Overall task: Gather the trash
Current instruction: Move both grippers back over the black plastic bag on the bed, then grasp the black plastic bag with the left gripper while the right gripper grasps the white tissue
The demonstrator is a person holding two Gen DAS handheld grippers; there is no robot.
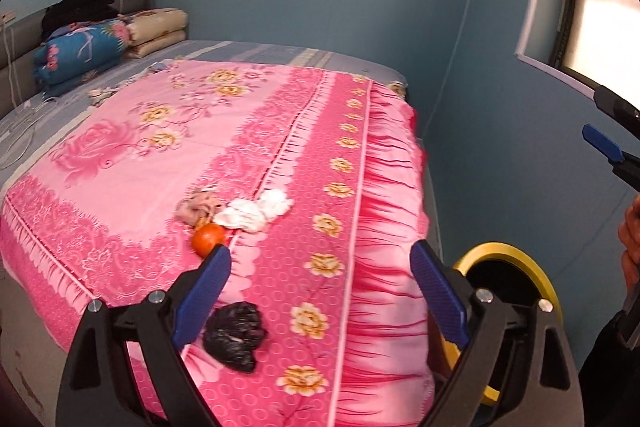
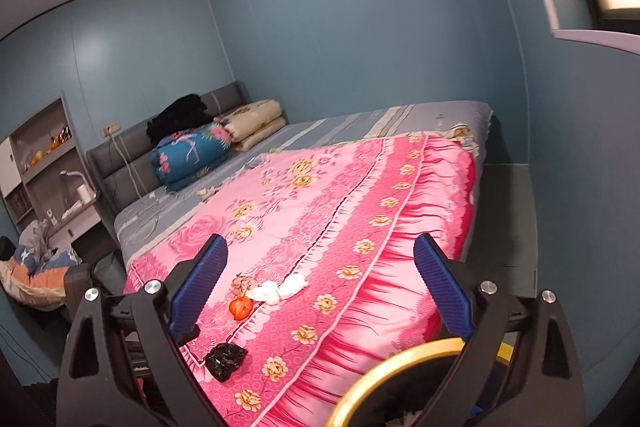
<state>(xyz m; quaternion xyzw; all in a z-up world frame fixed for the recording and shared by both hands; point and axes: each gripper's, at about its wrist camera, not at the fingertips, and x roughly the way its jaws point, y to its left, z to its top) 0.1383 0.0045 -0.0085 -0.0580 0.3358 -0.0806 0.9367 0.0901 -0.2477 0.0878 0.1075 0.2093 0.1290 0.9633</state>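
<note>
Risk lies in the crumpled black bag point(image 1: 235, 335), at 6 o'clock from the orange point(image 1: 207, 239): both tools, left tool point(image 1: 320, 291) and right tool point(image 2: 320, 287), stand released and empty, and thin plastic may slip from the pads

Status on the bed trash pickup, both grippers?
Left gripper open, empty. Right gripper open, empty. Black wad, orange, white tissues on pink bedspread; yellow-rimmed bin alongside. Nothing blocking.
</note>
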